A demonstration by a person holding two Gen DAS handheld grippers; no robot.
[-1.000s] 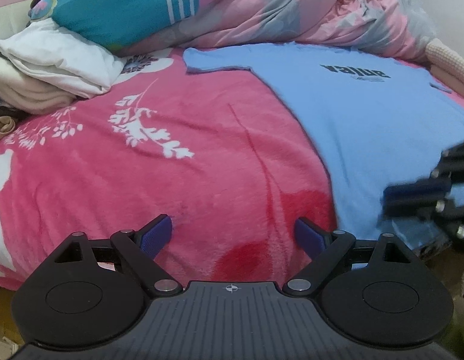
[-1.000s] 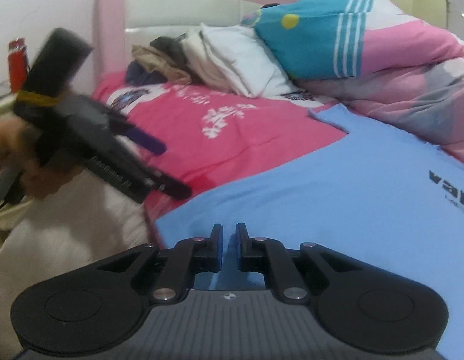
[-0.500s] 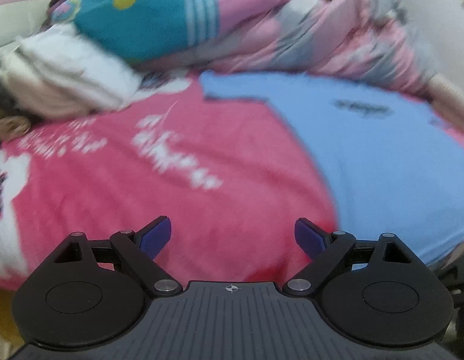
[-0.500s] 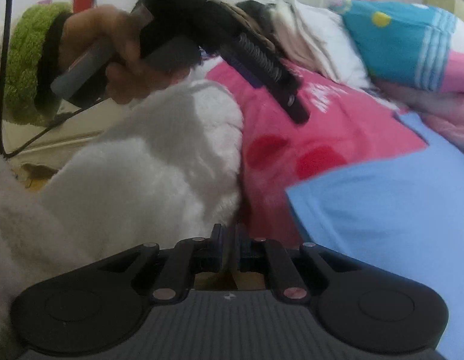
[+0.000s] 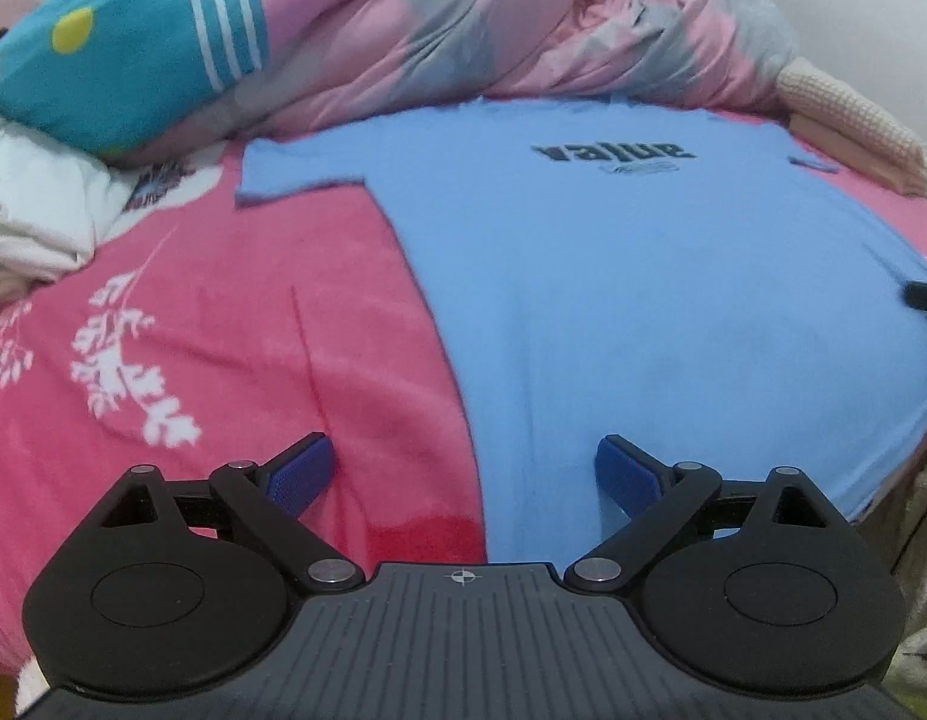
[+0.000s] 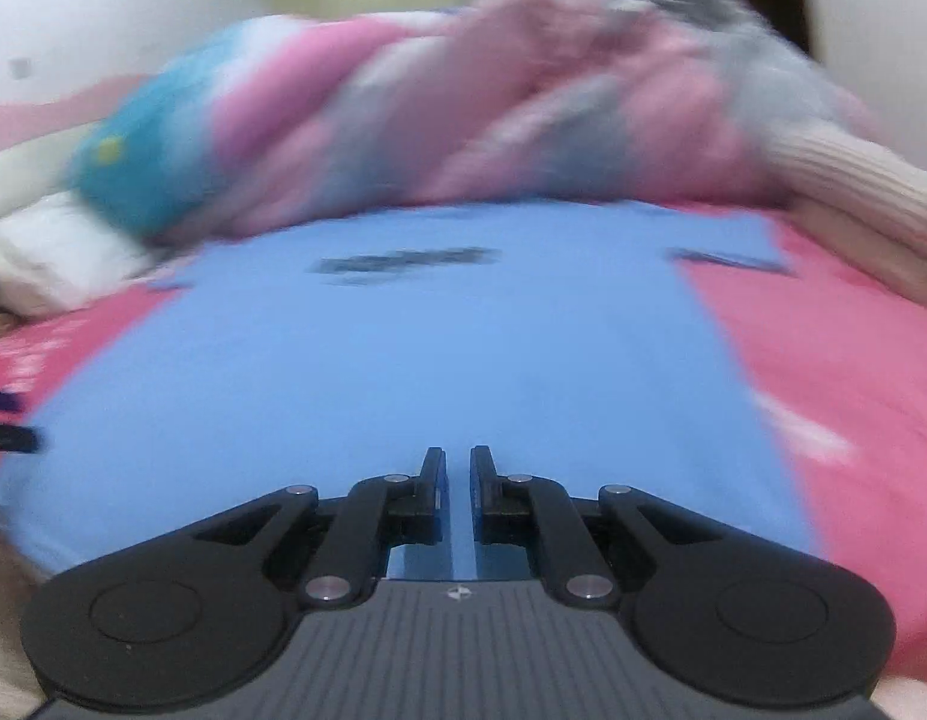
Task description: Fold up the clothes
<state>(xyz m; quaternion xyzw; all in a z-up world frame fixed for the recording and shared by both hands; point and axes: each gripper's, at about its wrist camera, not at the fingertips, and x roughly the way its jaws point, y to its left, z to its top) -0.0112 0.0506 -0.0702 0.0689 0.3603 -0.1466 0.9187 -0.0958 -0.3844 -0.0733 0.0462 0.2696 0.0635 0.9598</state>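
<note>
Two grippers are seen over the bed. The left gripper (image 5: 463, 468) is held with its jaws spread wide, nothing between them, straddling the left side edge of the blue T-shirt (image 5: 613, 300) near its hem. The right gripper (image 6: 458, 480) is shown with jaws nearly closed, a narrow slit left between them and no cloth gripped, above the shirt's lower middle. The T-shirt is laid flat, front up, on the pink blanket (image 5: 223, 330), which is printed with white leaf sprigs. Black lettering on the chest is seen upside down and reads roughly as "value"; the smaller line beneath cannot be read. Behind the shirt a pink and grey quilt (image 5: 493, 30) is heaped, with a teal cushion (image 5: 121, 60) and white folded laundry (image 5: 37, 204) at the left and a cream knit (image 5: 853, 120) at the right. The right wrist view is blurred.
</note>
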